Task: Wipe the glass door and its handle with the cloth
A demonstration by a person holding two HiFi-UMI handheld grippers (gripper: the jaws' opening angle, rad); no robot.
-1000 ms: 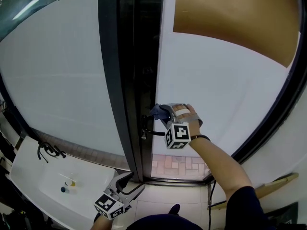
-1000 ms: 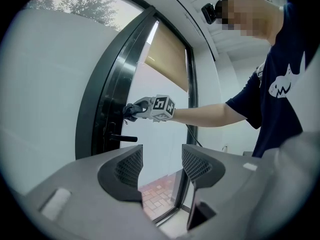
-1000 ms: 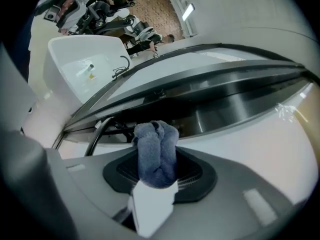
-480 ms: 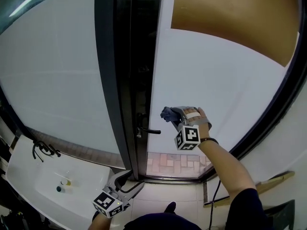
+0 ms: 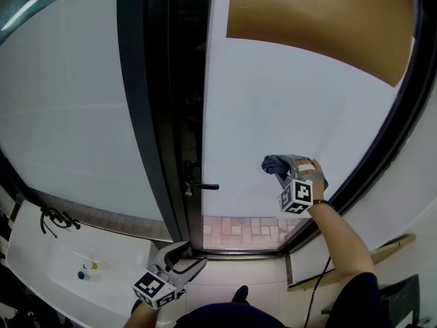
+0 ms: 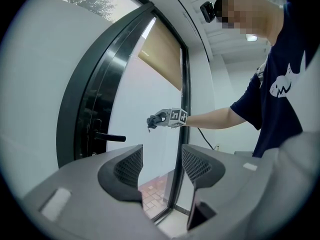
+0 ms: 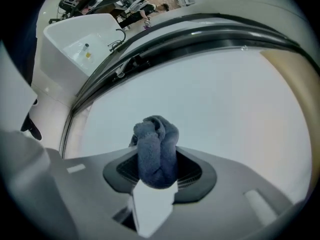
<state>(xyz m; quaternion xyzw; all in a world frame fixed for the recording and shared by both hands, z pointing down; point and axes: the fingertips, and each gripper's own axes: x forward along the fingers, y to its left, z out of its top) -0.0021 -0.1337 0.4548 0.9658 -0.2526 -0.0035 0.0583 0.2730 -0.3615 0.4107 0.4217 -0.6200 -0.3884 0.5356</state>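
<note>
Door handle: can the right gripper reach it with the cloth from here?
Probably yes. The right gripper, shut on the cloth, is near the glass door, and in the head view only bare glass lies between it and the handle.

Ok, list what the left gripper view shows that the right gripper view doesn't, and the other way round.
Only the left gripper view: the left gripper, fingers apart and empty, plus the person's arm and torso. Only the right gripper view: the white sink and a close look at the right gripper shut on the cloth. Both: the glass door and the bunched cloth.
</note>
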